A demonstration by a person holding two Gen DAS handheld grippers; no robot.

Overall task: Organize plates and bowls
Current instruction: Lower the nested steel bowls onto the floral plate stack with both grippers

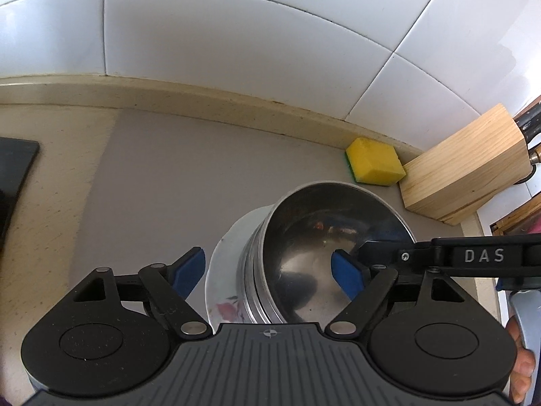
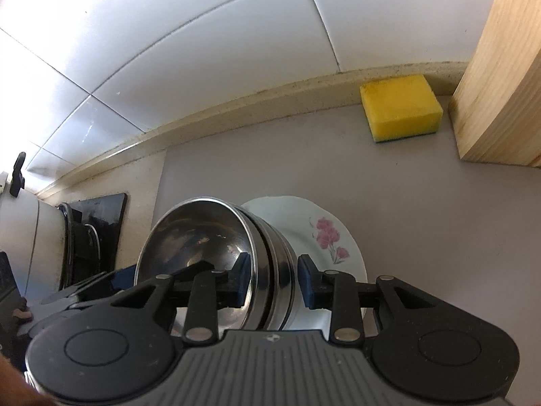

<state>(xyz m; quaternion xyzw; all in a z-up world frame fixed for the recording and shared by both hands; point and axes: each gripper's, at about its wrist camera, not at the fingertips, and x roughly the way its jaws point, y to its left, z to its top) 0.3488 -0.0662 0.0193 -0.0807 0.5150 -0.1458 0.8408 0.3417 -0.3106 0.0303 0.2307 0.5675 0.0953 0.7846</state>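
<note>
A stack of nested steel bowls (image 1: 314, 237) rests on a white plate with pink flowers (image 1: 225, 264) on the grey counter. My left gripper (image 1: 268, 272) is open, its jaws straddling the near rim of the stack, one pad inside the top bowl. In the right wrist view the same bowls (image 2: 206, 233) sit on the flowered plate (image 2: 324, 233). My right gripper (image 2: 272, 280) has its jaws around the stack's wall, one pad inside the top bowl and one outside; whether the pads press the rim is unclear.
A yellow sponge (image 1: 375, 160) lies against the back ledge beside a wooden knife block (image 1: 463, 176). White wall tiles (image 1: 236, 34) rise behind. A black stovetop (image 2: 98, 226) and a white appliance (image 2: 27, 230) stand to the left.
</note>
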